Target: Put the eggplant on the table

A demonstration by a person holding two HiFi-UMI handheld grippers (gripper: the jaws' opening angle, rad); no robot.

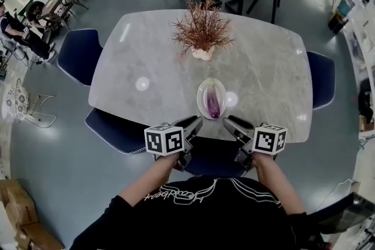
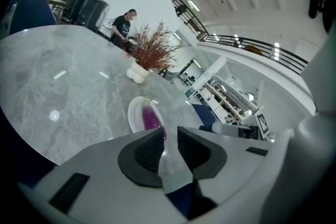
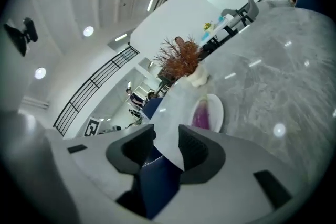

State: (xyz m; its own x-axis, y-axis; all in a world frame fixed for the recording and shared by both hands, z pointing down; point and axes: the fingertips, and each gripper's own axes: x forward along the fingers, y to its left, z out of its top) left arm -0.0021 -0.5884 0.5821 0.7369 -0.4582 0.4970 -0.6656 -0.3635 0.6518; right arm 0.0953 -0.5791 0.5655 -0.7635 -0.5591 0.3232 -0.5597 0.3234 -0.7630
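Observation:
A purple eggplant (image 1: 212,103) lies on a small white plate (image 1: 203,91) near the front edge of the grey marble table (image 1: 140,55). Both grippers hover just short of that edge, side by side, pointing at the plate. The left gripper (image 1: 195,122) is a little left of the plate, the right gripper (image 1: 229,122) a little right. In the left gripper view the gripper (image 2: 170,136) shows a narrow gap with nothing in it; the eggplant (image 2: 152,118) lies beyond. In the right gripper view the gripper (image 3: 167,136) stands open and empty, eggplant (image 3: 201,115) ahead.
A dried plant in a pale vase (image 1: 202,32) stands behind the plate at the table's middle. Dark blue chairs sit at the left (image 1: 79,52), front left (image 1: 117,129), right (image 1: 322,79) and under the grippers (image 1: 214,158). Other tables and seated people are farther off.

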